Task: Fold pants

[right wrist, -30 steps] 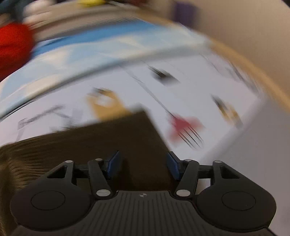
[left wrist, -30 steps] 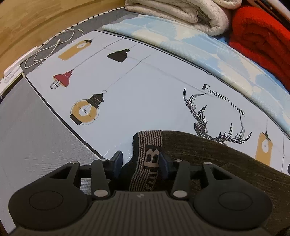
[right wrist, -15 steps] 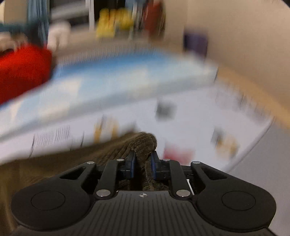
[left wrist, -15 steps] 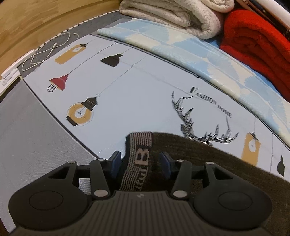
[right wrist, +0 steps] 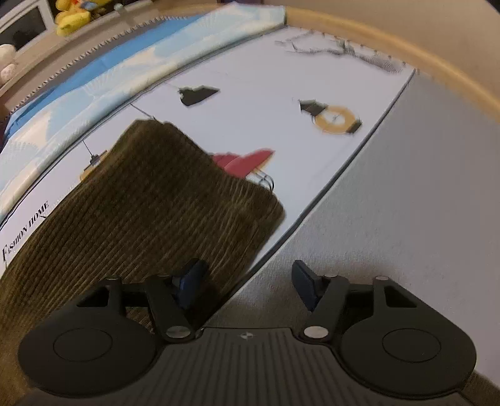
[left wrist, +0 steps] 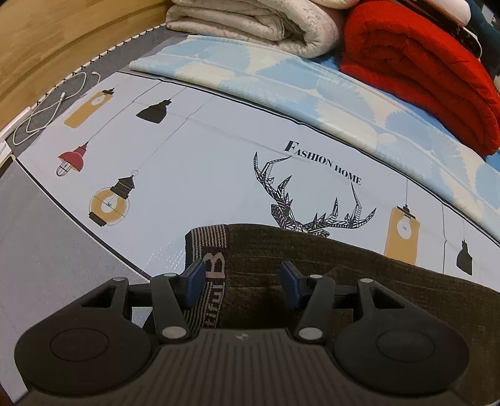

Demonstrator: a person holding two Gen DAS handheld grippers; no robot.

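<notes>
Dark olive corduroy pants (left wrist: pixel 359 281) lie flat on a white printed sheet (left wrist: pixel 193 162). Their striped waistband (left wrist: pixel 212 259) with letters lies at the left end. My left gripper (left wrist: pixel 242 279) is open, its jaws standing wide over the waistband corner and the fabric beside it. In the right wrist view the leg end of the pants (right wrist: pixel 162 200) lies flat on the sheet. My right gripper (right wrist: pixel 247 281) is open and empty, just off the hem's near corner, above the grey mattress (right wrist: pixel 390 203).
A folded cream quilt (left wrist: pixel 256 22) and a red blanket (left wrist: pixel 422 68) are stacked at the back on a blue patterned cover (left wrist: pixel 297 78). A white cable (left wrist: pixel 53 109) lies at the left edge. A wooden bed frame (right wrist: pixel 437 68) borders the right side.
My right gripper was shut on the pants' hem half a second ago; it has let go, opened and pulled back to the right. My left gripper has opened wider over the waistband.
</notes>
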